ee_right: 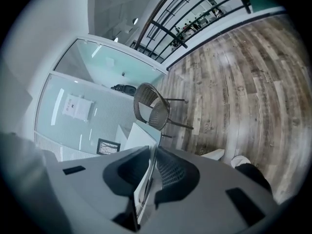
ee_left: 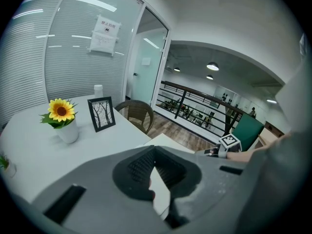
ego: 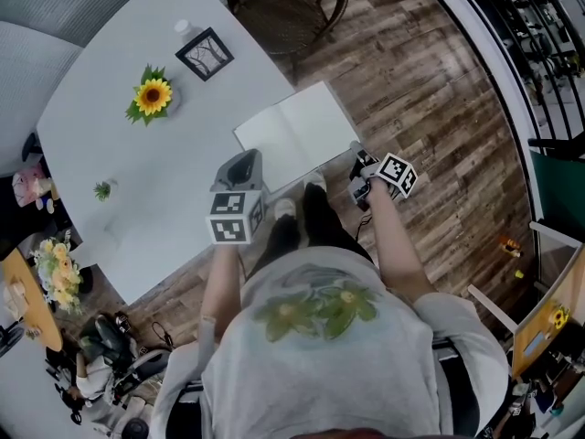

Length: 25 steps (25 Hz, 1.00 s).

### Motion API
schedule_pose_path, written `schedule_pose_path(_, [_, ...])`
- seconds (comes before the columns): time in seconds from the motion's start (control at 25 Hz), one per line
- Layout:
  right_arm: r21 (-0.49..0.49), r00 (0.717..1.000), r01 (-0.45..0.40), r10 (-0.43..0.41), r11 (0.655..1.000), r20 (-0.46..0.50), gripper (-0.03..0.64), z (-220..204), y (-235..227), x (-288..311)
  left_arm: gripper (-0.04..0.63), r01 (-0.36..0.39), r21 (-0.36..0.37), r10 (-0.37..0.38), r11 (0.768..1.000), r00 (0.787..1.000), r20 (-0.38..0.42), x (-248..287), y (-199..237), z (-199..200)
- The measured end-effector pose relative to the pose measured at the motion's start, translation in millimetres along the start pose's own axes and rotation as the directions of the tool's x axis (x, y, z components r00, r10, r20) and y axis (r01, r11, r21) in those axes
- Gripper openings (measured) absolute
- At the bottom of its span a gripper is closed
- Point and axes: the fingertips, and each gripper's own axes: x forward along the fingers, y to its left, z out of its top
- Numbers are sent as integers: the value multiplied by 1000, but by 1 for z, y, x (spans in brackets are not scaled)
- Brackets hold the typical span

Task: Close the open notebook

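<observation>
Inspection finds the notebook lying open, pages up, at the near right corner of the white table, with a potted sunflower and a small picture frame standing well apart from it further back. My left gripper is clamped on the notebook's near left corner, a white wedge of paper showing between its pads. My right gripper is clamped on the right-hand leaf, whose stacked page edges run edge-on between the jaws.
</observation>
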Motion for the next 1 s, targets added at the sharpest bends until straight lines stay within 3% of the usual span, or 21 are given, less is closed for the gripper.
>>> schedule_pose_path(0.76, [-262, 999, -3, 14, 965, 41, 48, -2, 40, -18, 5, -34, -28, 36, 999, 998, 47, -28, 19, -4])
schedule_pose_path(1.0, [-346, 999, 4, 13, 938, 47, 48, -4, 50, -24, 5, -40, -41, 43, 998, 997, 64, -34, 20, -7])
